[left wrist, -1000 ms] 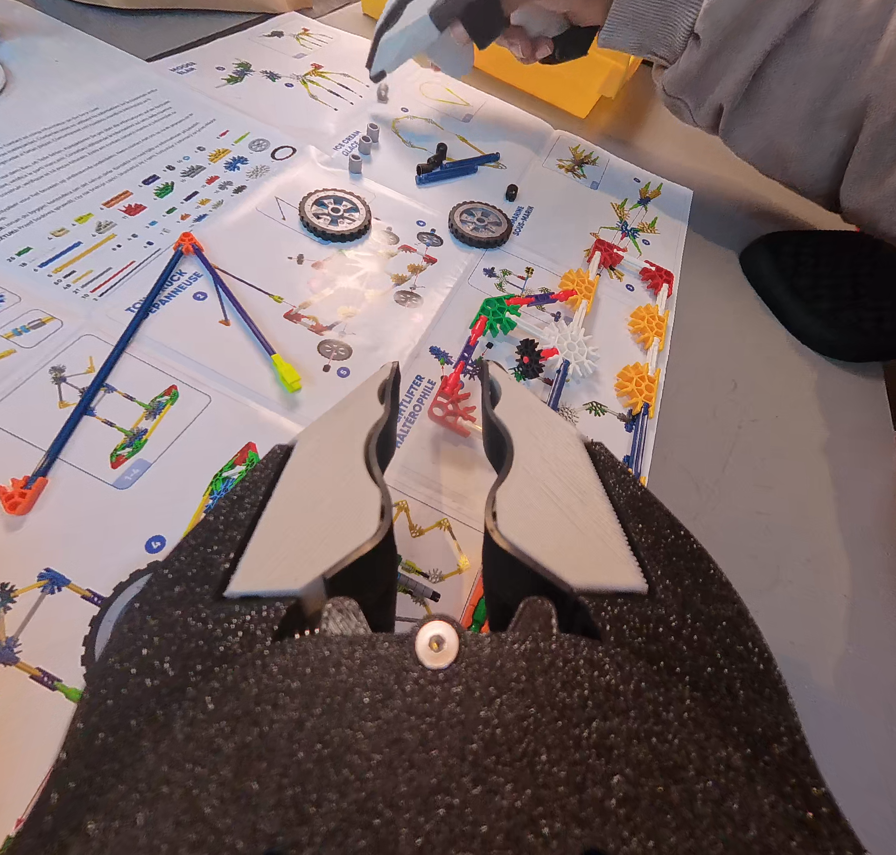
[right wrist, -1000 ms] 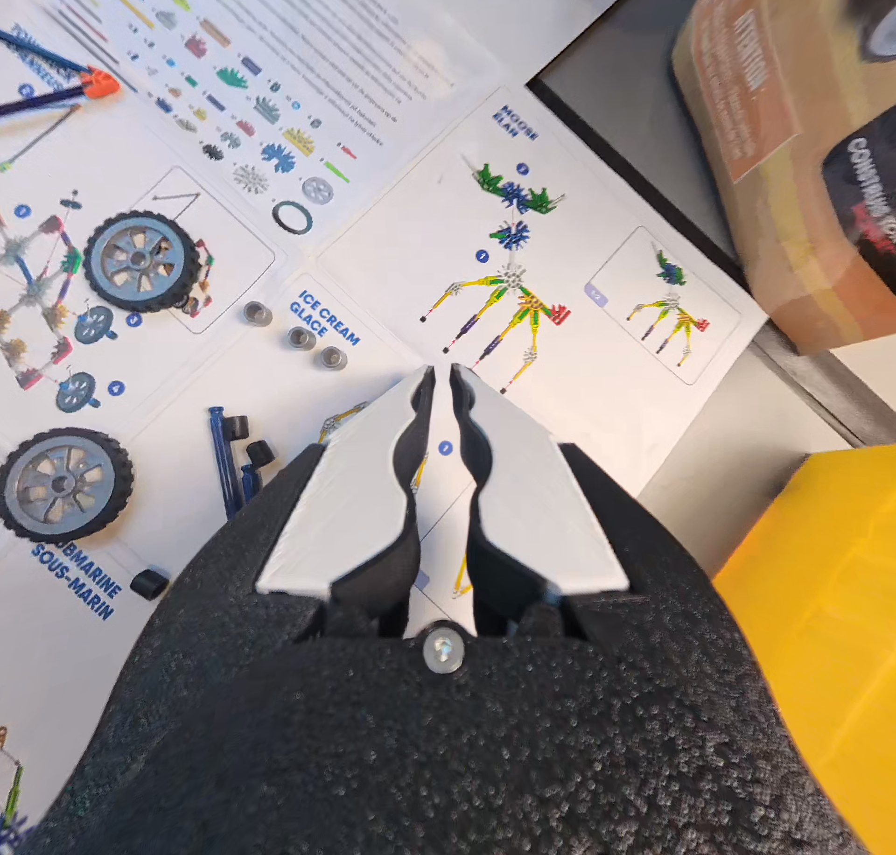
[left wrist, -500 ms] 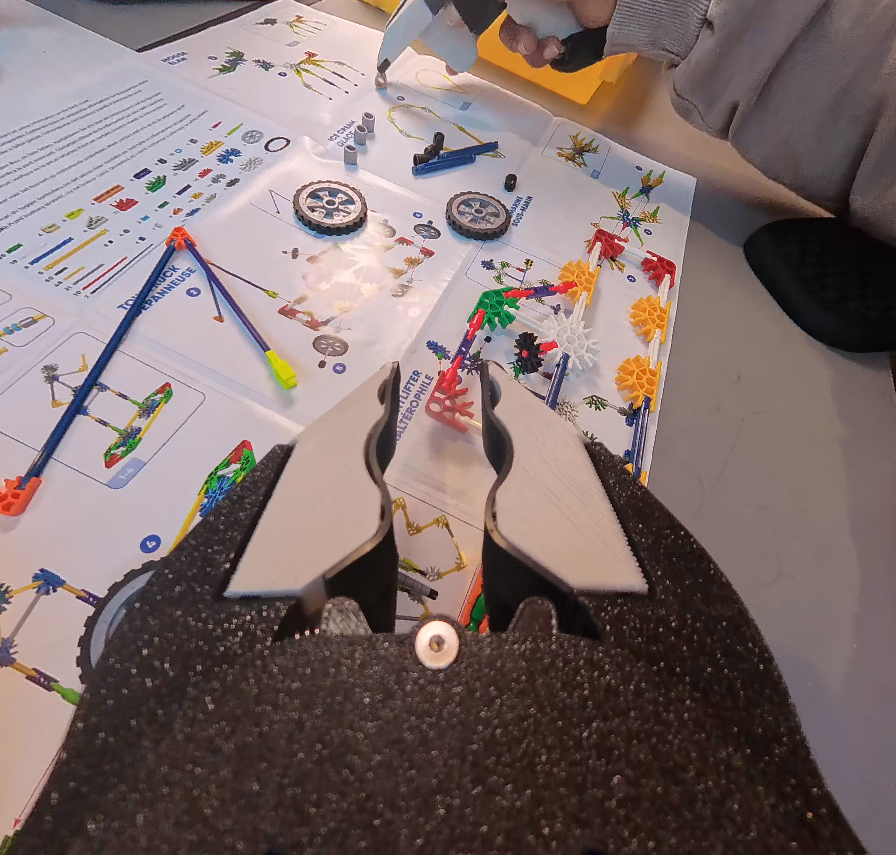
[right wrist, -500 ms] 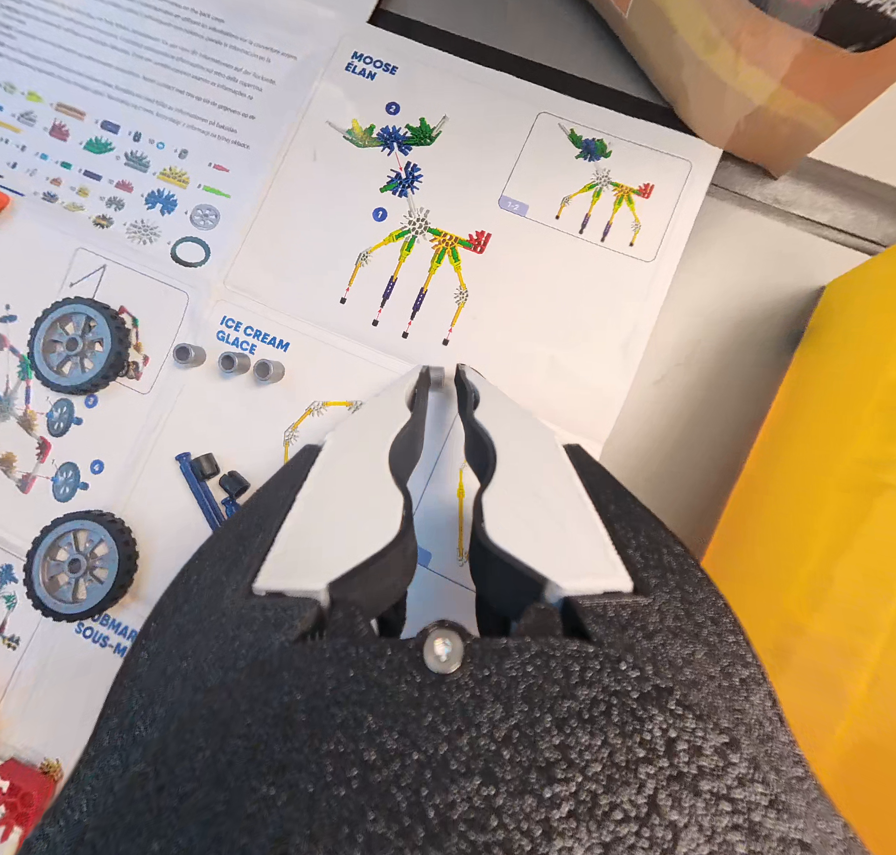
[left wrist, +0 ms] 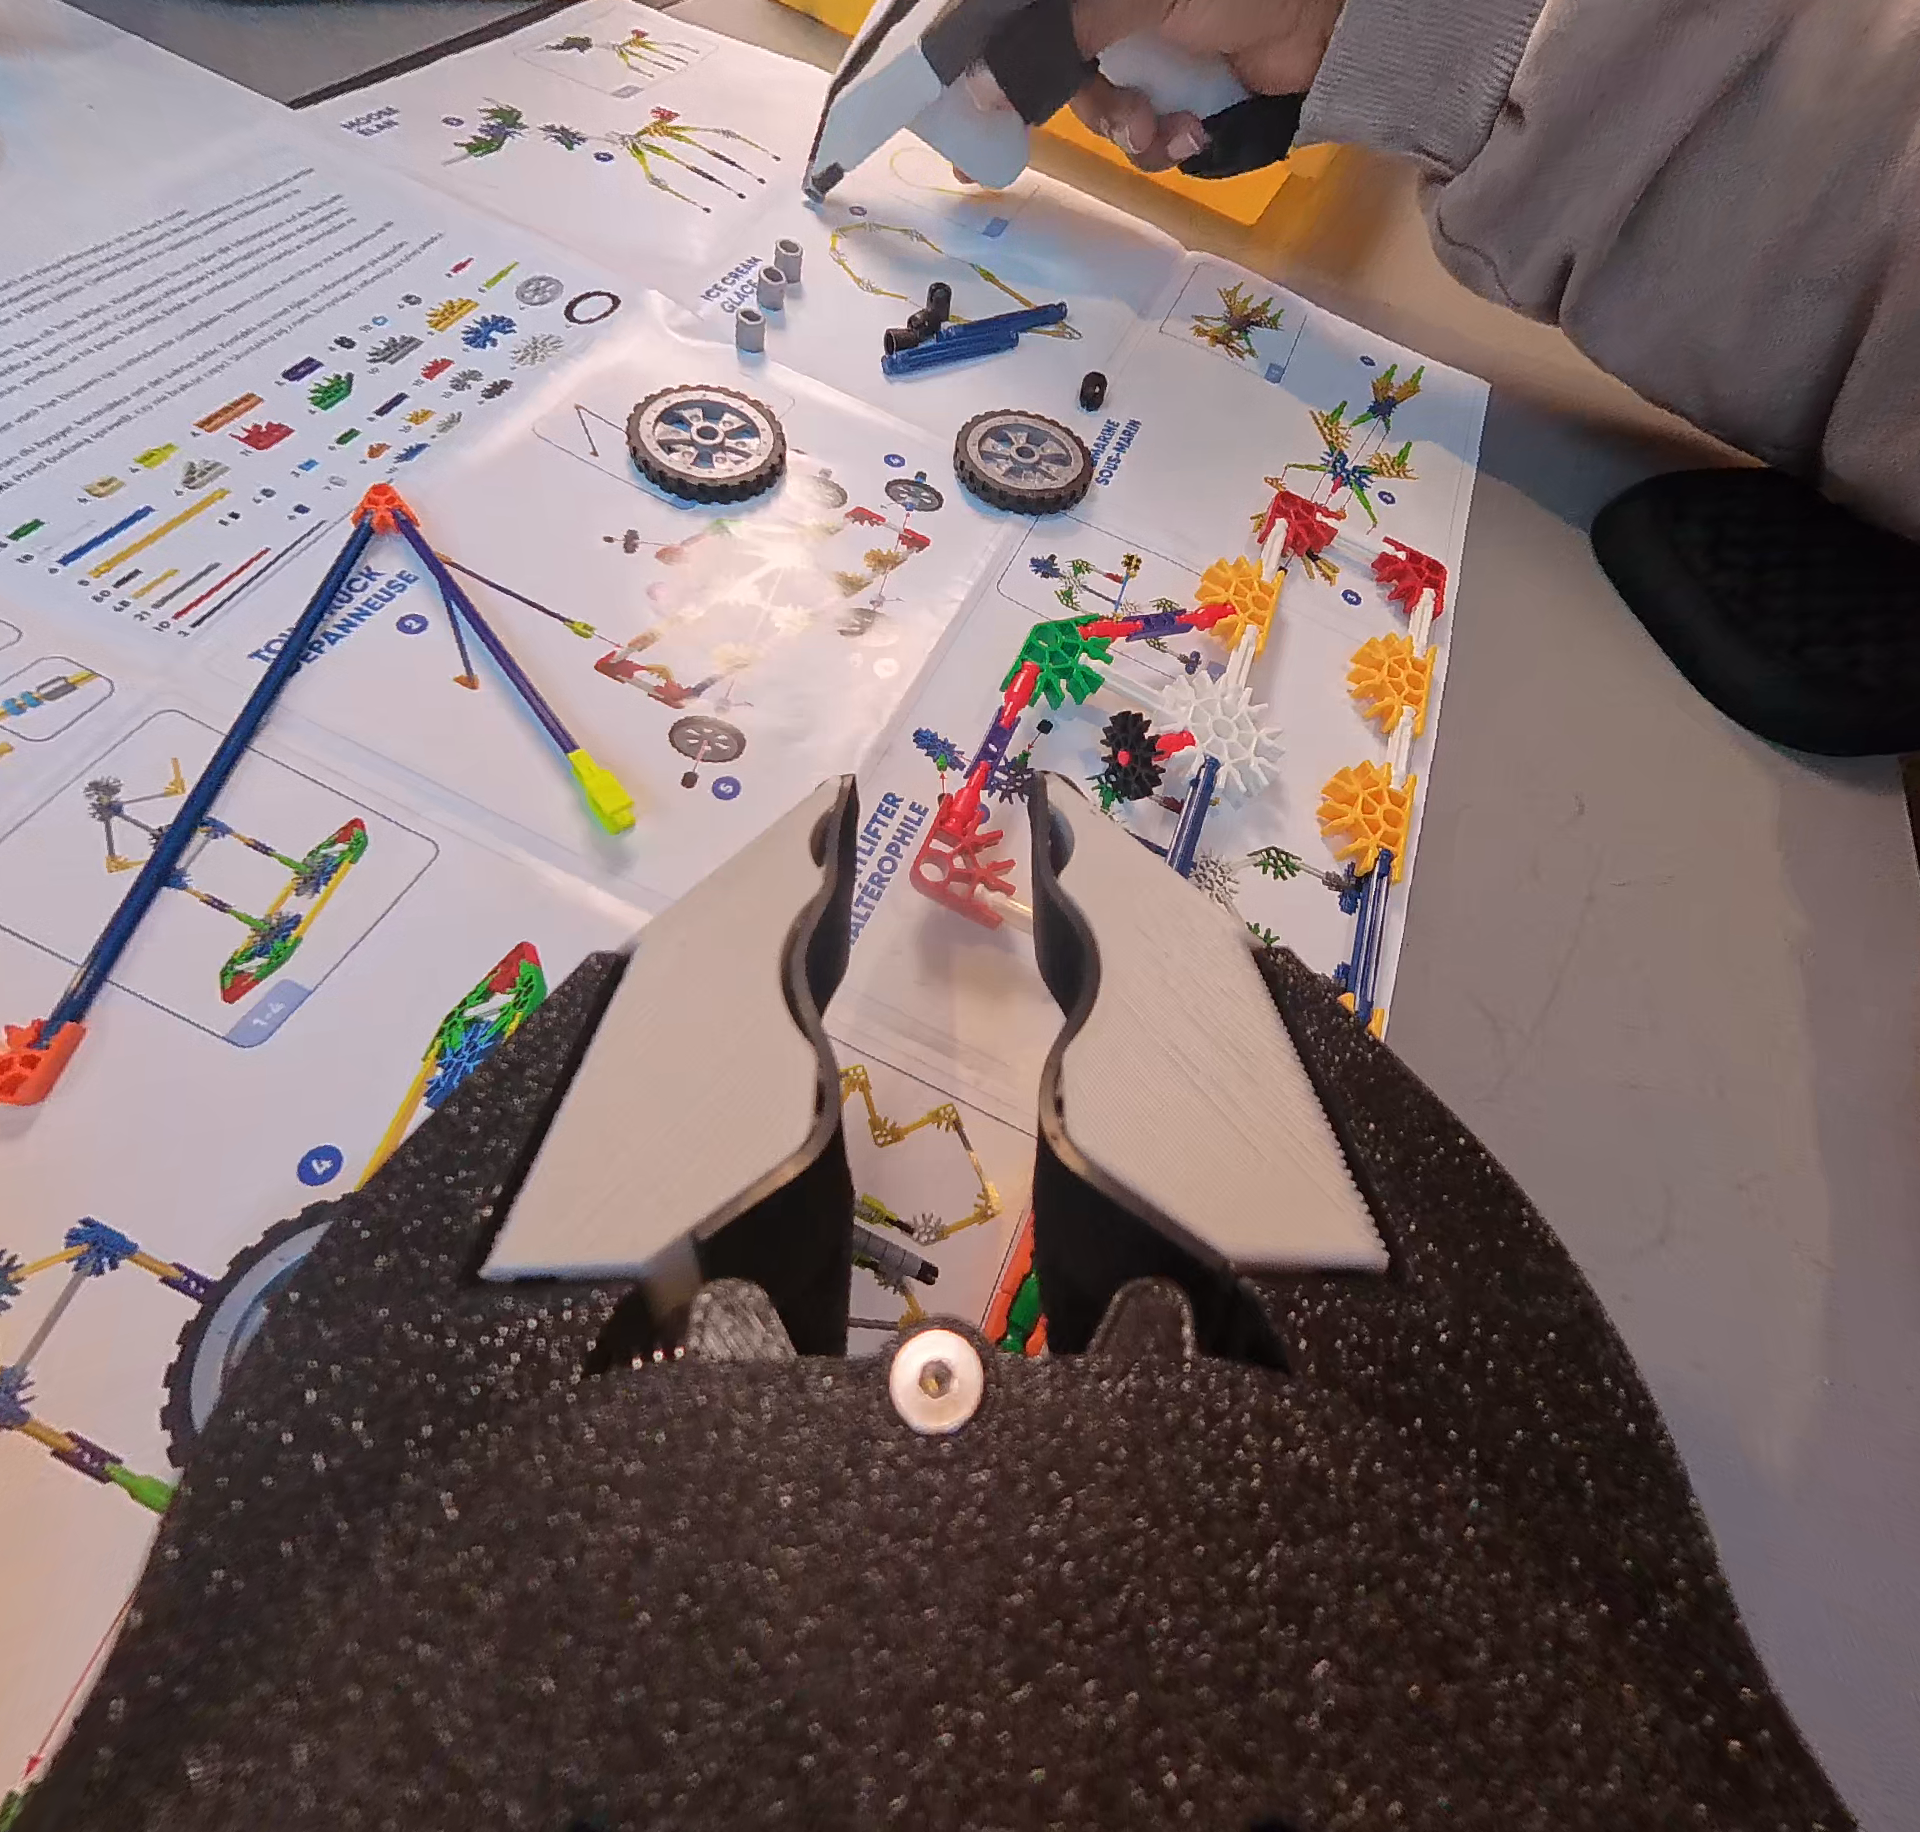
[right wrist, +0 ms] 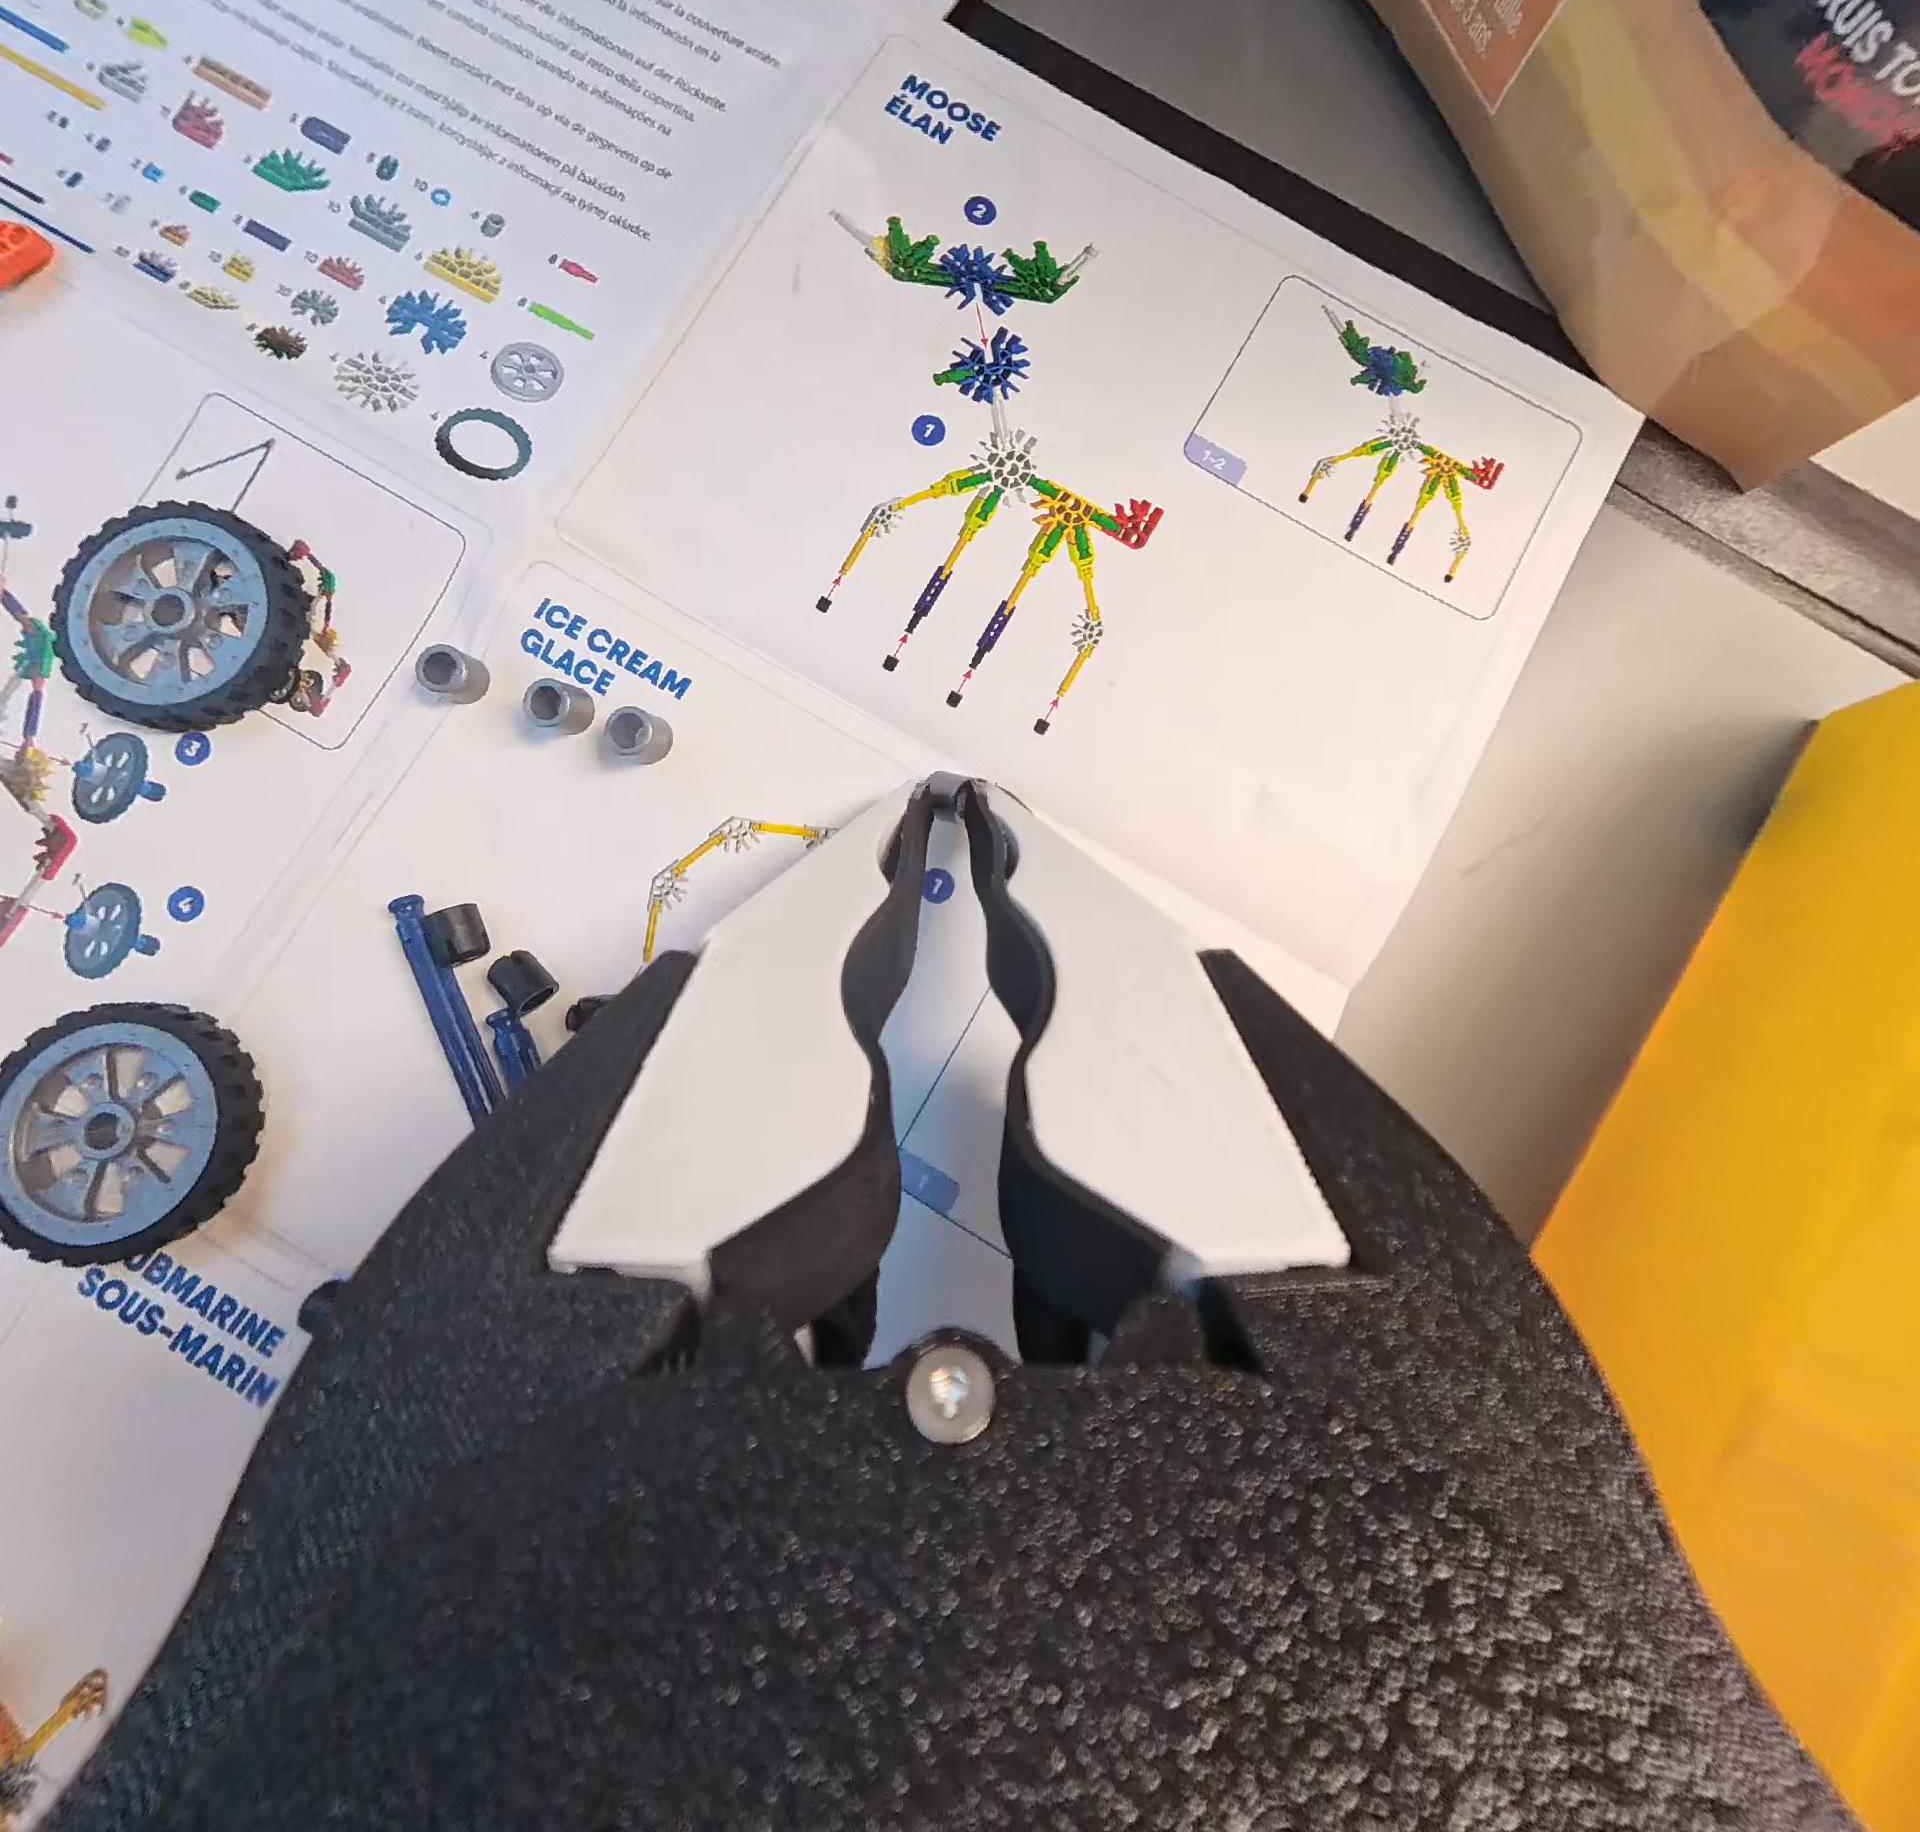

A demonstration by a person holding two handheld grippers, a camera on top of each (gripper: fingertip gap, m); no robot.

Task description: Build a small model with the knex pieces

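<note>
We have a tiny grey sleeve pinched at the very tips of the right hand-held gripper, dead centre of the right wrist frame, low over the instruction sheet. In the left wrist view that same gripper sits top centre, nose down, a hand wrapped round it.

The grip looks thin to us: only the tip edges bite a smooth, round plastic tube, so a small twist could squirt it out and send it rolling across the glossy paper.

Three matching grey sleeves lie in a row left of centre, hollow and short. Below them are blue rods, ribbed and slim, with black caps beside them. Two wheels with knobbly black tyres and silvery spoked hubs sit at the left edge.

The left hand-held gripper hangs with fingers apart, empty, just above a red connector at mid-frame, part of a spiky model of snowflake-like pieces. The grey surface is matte; a yellow bin fills the right edge.
</note>
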